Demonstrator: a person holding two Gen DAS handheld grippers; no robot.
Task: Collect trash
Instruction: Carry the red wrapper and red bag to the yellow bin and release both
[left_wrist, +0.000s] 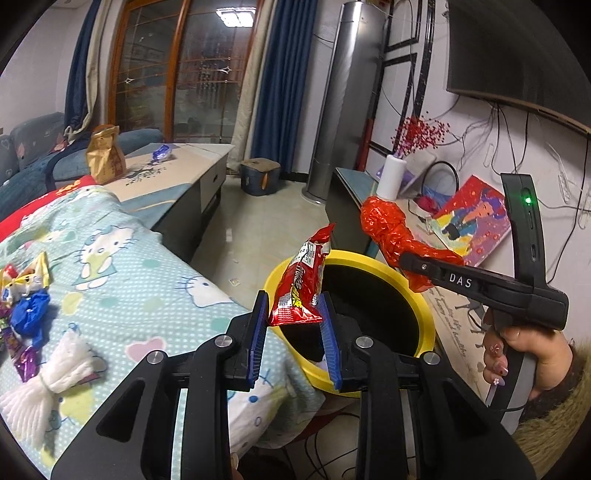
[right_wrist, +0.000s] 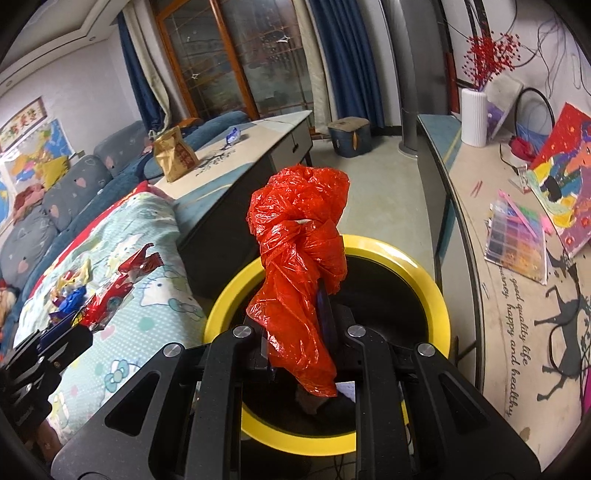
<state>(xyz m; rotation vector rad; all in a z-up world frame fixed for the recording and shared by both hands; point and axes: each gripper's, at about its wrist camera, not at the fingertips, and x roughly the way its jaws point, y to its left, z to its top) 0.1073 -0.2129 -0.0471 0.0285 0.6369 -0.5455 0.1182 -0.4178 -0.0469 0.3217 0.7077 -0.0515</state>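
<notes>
A yellow-rimmed black bin (left_wrist: 421, 295) (right_wrist: 424, 266) stands beside the Hello Kitty blanket (left_wrist: 147, 280). My left gripper (left_wrist: 295, 332) has its jaws apart; a red snack wrapper (left_wrist: 301, 288) hangs between the blue pads, touching the right one, over the bin's left rim. The wrapper also shows in the right wrist view (right_wrist: 118, 288). My right gripper (right_wrist: 295, 328) is shut on a crumpled red plastic bag (right_wrist: 301, 258) above the bin, and it shows in the left wrist view (left_wrist: 413, 275) with the bag (left_wrist: 391, 229).
Blue and gold wrappers (left_wrist: 27, 295) and a white tissue bow (left_wrist: 48, 376) lie on the blanket. A brown paper bag (left_wrist: 105, 155) and a blue wrapper (left_wrist: 162, 152) sit on the coffee table. A cabinet (right_wrist: 491, 295) with a vase (right_wrist: 474, 116) and painting stands right.
</notes>
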